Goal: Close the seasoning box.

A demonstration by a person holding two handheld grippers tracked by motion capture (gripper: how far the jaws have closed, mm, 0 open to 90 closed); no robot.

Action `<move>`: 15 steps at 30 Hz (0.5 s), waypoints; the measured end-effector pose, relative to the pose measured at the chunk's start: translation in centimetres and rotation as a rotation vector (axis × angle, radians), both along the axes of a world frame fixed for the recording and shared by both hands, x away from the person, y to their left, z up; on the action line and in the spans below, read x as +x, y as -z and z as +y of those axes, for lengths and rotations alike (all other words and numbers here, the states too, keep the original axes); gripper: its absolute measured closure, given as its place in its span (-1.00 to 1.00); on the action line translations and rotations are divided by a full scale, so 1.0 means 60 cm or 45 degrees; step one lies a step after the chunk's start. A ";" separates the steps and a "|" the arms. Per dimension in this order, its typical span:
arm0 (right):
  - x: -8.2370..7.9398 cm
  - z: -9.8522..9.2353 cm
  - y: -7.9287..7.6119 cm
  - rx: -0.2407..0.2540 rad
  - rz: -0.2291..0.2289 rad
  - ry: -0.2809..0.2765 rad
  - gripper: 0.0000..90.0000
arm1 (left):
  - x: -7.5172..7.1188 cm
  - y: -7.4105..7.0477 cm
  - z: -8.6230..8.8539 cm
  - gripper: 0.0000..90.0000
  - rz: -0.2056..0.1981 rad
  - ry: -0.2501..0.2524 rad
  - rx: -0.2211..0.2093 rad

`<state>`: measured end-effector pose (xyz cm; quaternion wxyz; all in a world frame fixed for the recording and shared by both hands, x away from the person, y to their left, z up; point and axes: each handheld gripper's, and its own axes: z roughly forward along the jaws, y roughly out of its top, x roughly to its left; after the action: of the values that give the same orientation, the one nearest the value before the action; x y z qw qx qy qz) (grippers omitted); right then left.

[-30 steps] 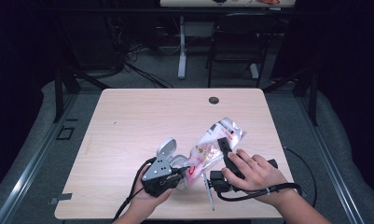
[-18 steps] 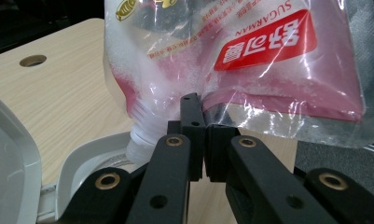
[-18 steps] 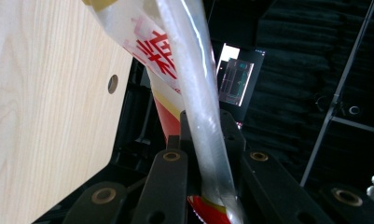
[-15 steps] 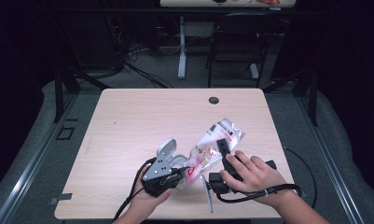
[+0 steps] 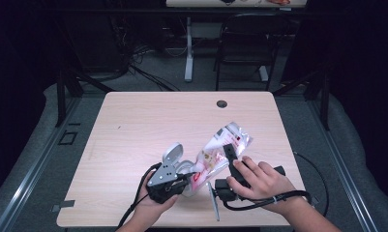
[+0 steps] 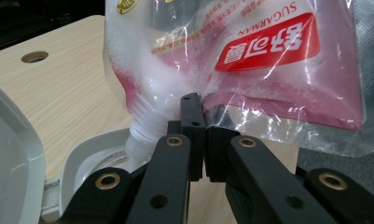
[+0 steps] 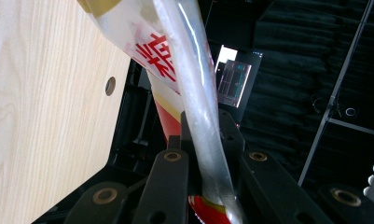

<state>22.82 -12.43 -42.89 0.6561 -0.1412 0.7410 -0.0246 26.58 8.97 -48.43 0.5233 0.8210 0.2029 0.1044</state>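
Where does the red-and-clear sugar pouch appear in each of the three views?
High view: the sugar pouch lies tilted at lower centre, between the two hands.
Left gripper view: it fills the upper part, its spout pointing down at a white container.
Right gripper view: seen edge-on, centre.
Shared landmark: the round hole in the table.

Two handheld grippers with black bodies. The left gripper [image 5: 168, 182] carries a grey three-cornered plate on top; a black cable trails from each toward the frame's lower edge. The right gripper [image 7: 201, 140] has black jaw links with brass-coloured pivot rivets. Forearms are bare.
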 end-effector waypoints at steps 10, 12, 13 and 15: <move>0.000 0.000 0.000 0.005 0.003 -0.002 0.89 | 0.001 0.001 0.000 0.98 0.002 0.005 0.005; 0.000 0.000 0.000 0.010 -0.001 -0.005 0.90 | 0.001 0.000 0.000 0.98 0.001 0.005 0.005; 0.000 0.000 -0.001 0.010 0.001 -0.004 0.90 | 0.000 0.000 -0.001 0.98 0.007 0.003 0.000; 0.000 0.000 -0.002 0.011 0.003 -0.011 0.90 | 0.000 0.000 -0.001 0.98 0.005 0.002 0.002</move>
<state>22.84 -12.42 -42.78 0.6561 -0.1416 0.7411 -0.0184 26.58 8.93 -48.44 0.5225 0.8217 0.2031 0.1025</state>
